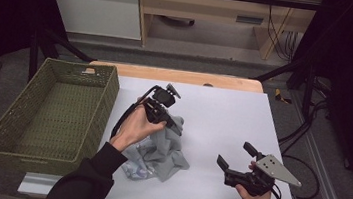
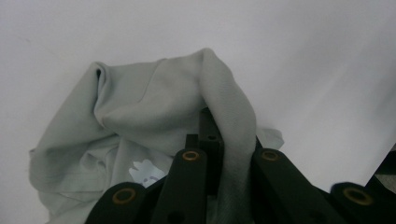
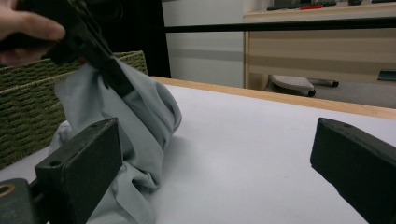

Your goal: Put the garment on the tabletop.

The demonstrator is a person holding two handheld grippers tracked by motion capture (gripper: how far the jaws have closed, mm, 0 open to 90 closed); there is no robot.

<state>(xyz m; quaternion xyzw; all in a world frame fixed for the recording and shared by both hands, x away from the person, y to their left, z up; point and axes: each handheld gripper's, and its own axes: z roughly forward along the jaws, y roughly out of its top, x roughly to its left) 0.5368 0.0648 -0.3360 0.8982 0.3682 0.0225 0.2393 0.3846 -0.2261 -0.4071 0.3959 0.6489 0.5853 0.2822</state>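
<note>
The left tool (image 1: pixel 174 124) is already clamped on a fold of the grey cloth (image 1: pixel 163 151) — the wicker basket (image 1: pixel 92 120) sits right beside it, while the right tool (image 1: pixel 234 155) waits off to the side, jaws apart.

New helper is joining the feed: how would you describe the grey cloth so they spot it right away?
Find the white table and the green woven basket at its left edge. Just right of the basket lies the crumpled grey cloth, the only soft thing there, pinched by the left tongs.

Green wicker basket (image 1: pixel 93 115) sitting at white tabletop's (image 1: pixel 223 115) left edge; wooden desk (image 1: pixel 210 7) standing beyond, cables hanging.
</note>
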